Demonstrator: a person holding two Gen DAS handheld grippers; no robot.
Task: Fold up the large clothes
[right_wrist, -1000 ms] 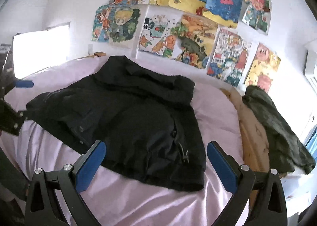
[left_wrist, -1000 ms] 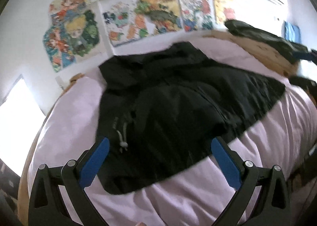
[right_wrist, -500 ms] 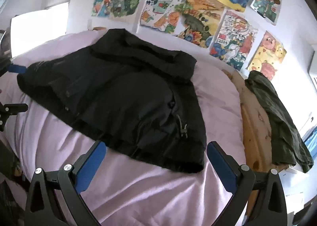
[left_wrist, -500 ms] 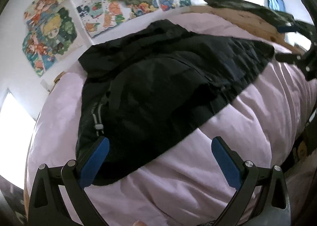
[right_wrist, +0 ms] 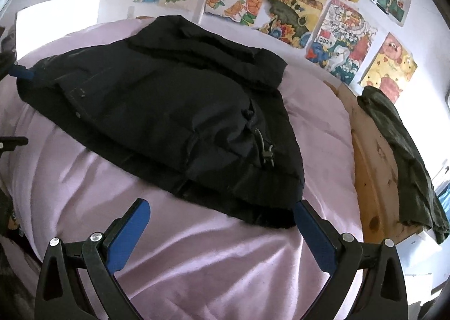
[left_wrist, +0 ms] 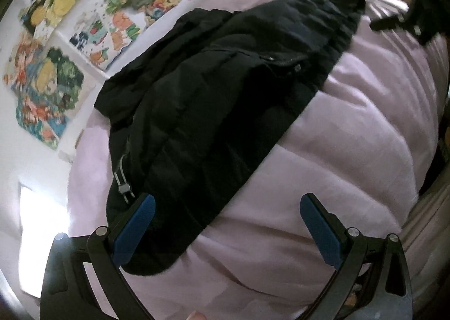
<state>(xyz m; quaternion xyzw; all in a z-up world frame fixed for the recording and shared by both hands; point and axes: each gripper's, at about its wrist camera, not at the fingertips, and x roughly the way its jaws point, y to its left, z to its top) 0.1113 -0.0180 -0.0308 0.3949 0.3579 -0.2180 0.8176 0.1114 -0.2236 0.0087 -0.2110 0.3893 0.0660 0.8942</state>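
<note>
1. Jacket (right_wrist: 168,112), black, puffy, lies spread on the bed; neither gripper has hold of it.
2. Left gripper (left_wrist: 225,224): jaws wide apart, nothing between the blue pads (left_wrist: 133,228). Left pad overlaps the jacket's hem corner in the left wrist view; contact can't be confirmed. Right pad sits over bare sheet.
3. Right gripper (right_wrist: 222,231): jaws also wide apart, empty. It hangs over pink sheet (right_wrist: 197,258) just short of the hem. Its right pad (right_wrist: 315,235) is next to the jacket's lower right corner; touching or not, can't tell.
4. Hem drawcord with toggle (left_wrist: 123,188) lies just beyond the left gripper's left pad. A second cord and toggle (right_wrist: 265,148) sits near the jacket's right edge in the right wrist view.
5. Jacket runs diagonally in the left wrist view, hem near, collar end toward the wall. Front placket with snaps (left_wrist: 284,63) shows mid-body.
6. Right wrist view: the other gripper's blue tip (right_wrist: 21,72) shows at the jacket's far left edge. Left wrist view: dark gripper frame (left_wrist: 405,20) at top right, past the jacket's far end.
7. Bed (left_wrist: 351,151) is covered in wrinkled pink sheet; wooden bed frame (right_wrist: 371,174) along the right side.
8. Dark green garment (right_wrist: 402,151) is draped over that frame, well apart from the jacket.
9. Wall behind carries colourful cartoon posters (right_wrist: 292,8). Bright window patch (right_wrist: 56,19) at the left.
</note>
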